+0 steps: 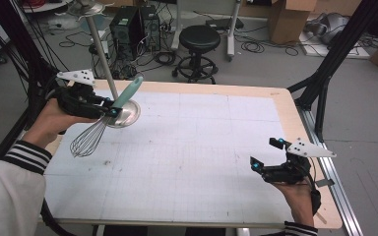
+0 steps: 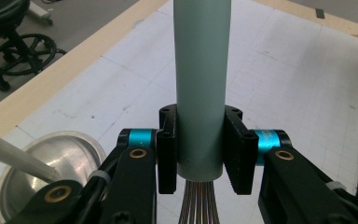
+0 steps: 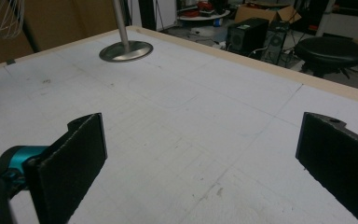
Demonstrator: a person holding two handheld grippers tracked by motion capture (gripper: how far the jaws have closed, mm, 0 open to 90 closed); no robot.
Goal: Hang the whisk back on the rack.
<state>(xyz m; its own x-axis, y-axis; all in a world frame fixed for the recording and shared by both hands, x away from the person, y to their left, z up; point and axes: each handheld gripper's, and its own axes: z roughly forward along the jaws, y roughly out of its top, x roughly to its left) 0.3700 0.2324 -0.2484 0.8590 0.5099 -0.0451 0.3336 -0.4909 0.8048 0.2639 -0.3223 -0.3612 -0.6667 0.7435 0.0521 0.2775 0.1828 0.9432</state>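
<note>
No text, label, brand, number or sign can be read anywhere. The white table mat (image 1: 187,162) bears only a faint printed grid with no figures, and the cardboard boxes (image 1: 288,19) far off on the floor show no legible print.

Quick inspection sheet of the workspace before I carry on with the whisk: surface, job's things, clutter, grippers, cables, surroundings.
Surface: white gridded table, wooden edge, faint smudges.
Job's things: whisk lifted off the table, wires hanging low, pale green handle up; metal stand with round base and slanted pole at the far left.
Clutter: nothing seen on the table.
Grippers: left gripper shut on the whisk's handle; right gripper open, nothing between its jaws.
Cables: tangled on the floor behind the table.
Surroundings: black stool, computer towers, cardboard boxes.
</note>
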